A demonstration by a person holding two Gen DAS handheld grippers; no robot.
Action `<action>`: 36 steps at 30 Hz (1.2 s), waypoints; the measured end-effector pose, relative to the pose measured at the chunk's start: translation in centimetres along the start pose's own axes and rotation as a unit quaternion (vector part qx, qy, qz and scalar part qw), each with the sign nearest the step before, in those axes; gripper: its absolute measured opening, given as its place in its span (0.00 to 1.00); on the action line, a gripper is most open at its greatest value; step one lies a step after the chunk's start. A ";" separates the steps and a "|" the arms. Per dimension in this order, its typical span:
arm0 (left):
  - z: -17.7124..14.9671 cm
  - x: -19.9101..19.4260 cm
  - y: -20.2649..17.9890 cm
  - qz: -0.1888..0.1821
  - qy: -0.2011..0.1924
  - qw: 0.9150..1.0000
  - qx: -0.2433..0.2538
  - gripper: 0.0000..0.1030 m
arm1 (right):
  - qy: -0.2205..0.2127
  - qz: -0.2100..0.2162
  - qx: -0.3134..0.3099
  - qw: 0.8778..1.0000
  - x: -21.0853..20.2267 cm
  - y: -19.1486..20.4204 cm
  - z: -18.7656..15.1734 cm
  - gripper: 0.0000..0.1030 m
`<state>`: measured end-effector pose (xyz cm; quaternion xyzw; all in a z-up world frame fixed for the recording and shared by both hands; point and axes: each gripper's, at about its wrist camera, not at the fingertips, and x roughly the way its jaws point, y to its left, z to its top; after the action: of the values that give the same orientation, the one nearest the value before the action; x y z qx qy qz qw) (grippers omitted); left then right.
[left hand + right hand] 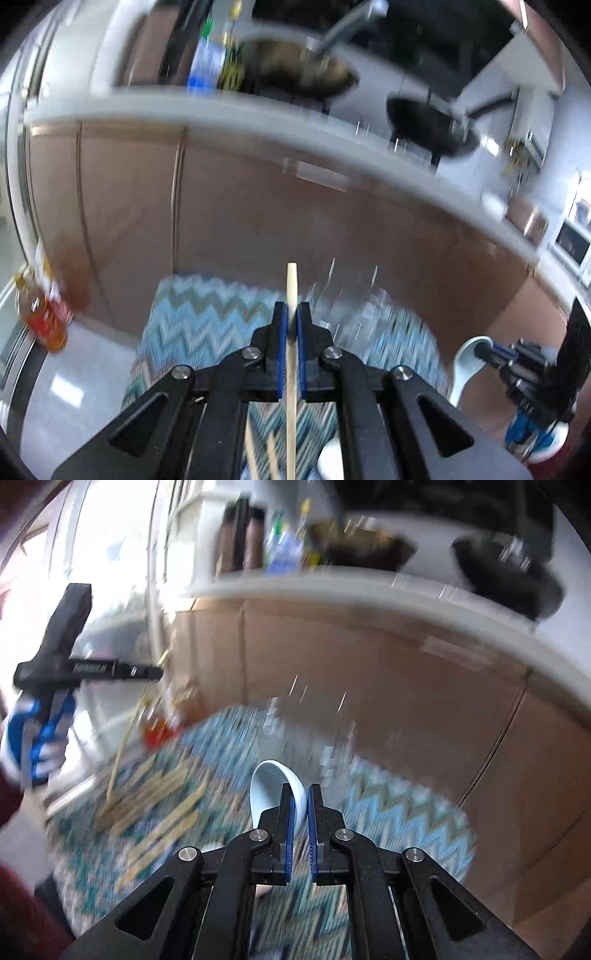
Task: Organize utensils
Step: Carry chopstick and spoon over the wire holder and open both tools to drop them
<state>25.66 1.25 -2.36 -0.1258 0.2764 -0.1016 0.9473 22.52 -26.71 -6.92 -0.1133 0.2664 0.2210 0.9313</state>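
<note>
Left hand-held gripper [291, 314] clamping chopstick [291, 288], right hand-held gripper [300, 797] pinching white spoon [271, 782]

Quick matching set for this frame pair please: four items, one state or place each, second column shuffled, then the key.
Things
1. left claw
2. right claw
3. loose pale wooden chopsticks
4. red-labelled bottle of amber liquid

States or places
A. lying in a heap on the teal zigzag-patterned mat
B. shut on a white ceramic soup spoon
C. standing off the mat's left edge, by the brown cabinet front
D. shut on a single pale wooden chopstick

Pairs: 1-D, 2-B, 3-A, 4-C
</note>
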 end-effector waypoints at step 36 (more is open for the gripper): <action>1.3 6.2 -4.5 0.068 -0.178 0.982 0.014 0.36 | -0.164 -0.208 0.074 0.961 8.1 -0.9 2.5 0.39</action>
<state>30.96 -4.43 -3.00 -0.1094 0.1095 -0.0172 0.9878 30.23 -23.84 -9.16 -0.0590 0.0965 0.0176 0.9934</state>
